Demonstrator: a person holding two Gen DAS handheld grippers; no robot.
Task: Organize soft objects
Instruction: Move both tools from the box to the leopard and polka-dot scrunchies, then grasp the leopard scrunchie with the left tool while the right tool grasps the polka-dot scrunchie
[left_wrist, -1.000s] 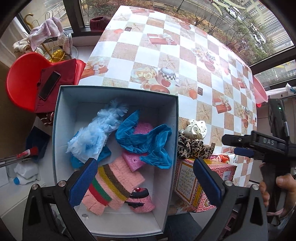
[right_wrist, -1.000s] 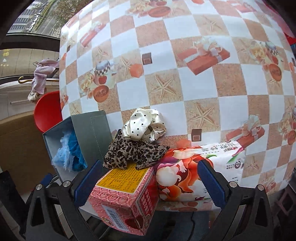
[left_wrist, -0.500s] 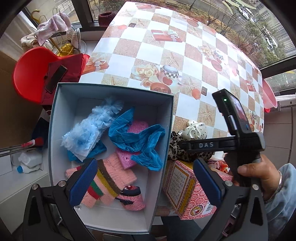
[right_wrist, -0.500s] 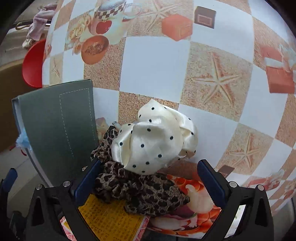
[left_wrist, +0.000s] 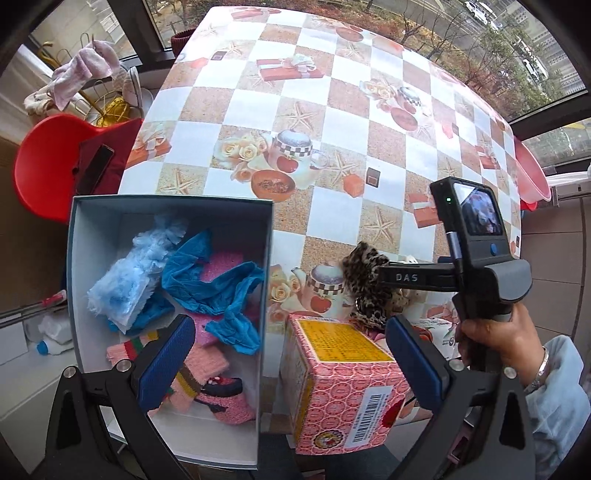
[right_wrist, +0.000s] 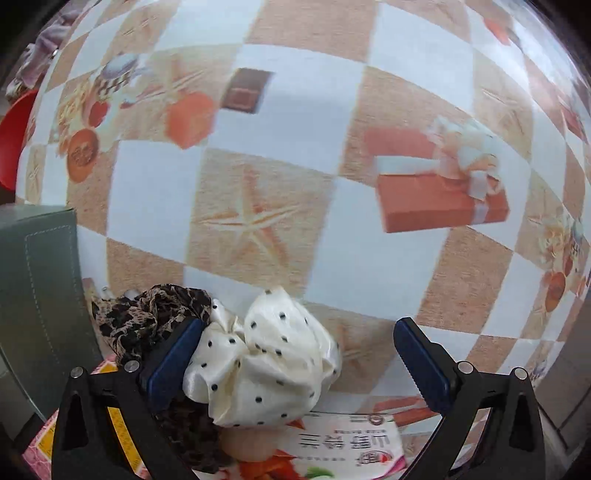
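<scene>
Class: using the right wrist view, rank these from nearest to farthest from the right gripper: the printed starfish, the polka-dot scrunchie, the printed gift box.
1. Polka-dot scrunchie, between the right gripper's open fingers.
2. Printed starfish, ahead, slightly left.
3. Printed gift box, farther, upper right.

Your cream polka-dot scrunchie (right_wrist: 266, 354) is shiny, smooth satin cloth, all puffed in folds. The leopard-print scrunchie (right_wrist: 147, 317) beside it is thin, dull cloth. Under them the table's checked cloth (left_wrist: 317, 206) looks like smooth, wipe-clean plastic with a soft shine. The pink patterned carton (left_wrist: 343, 384) near the table's front edge is printed cardboard, a bit glossy. The grey-blue box (left_wrist: 266, 280) is matt card with a stitched edge. Inside it, the light blue fluffy duster (left_wrist: 129, 273) looks feathery and the pink striped knit (left_wrist: 199, 369) is woolly. Your right gripper (right_wrist: 295, 362) has black plastic arms and ridged blue rubbery pads (right_wrist: 417, 354).
</scene>
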